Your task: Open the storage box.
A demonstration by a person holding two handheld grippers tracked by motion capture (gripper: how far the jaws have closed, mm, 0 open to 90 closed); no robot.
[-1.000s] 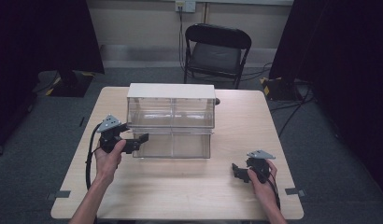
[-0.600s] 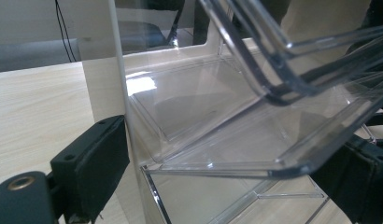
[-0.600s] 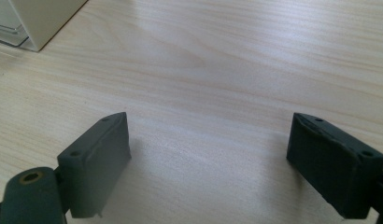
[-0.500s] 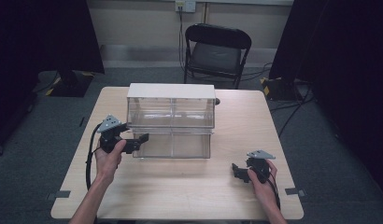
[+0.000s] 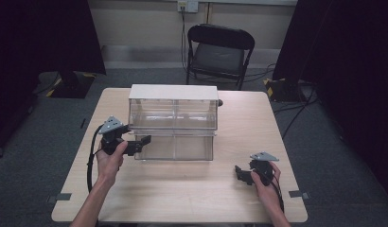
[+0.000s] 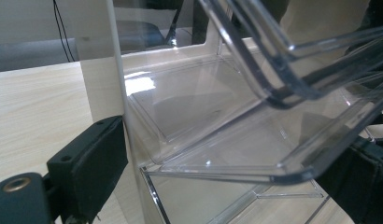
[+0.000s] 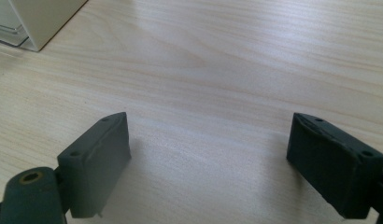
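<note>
While the right tongs rest near the right front edge of the counter, their jaws spread wide over bare wood with nothing between them, the work sits with the left tongs. These are at the left front corner of the clear drawer unit, which stands mid-counter under a white top. In the left gripper view one jaw lies outside the unit's white side wall and the other on the far side of the lower drawer; whether they actually pinch the plastic I cannot tell, though they stand close around that corner. The lower drawer looks pulled partly forward, its front ahead of the upper drawer, which seems flush. I judge the opening as begun but not finished: the drawer holds nothing visible. Beyond the counter stands a folding chair.
</note>
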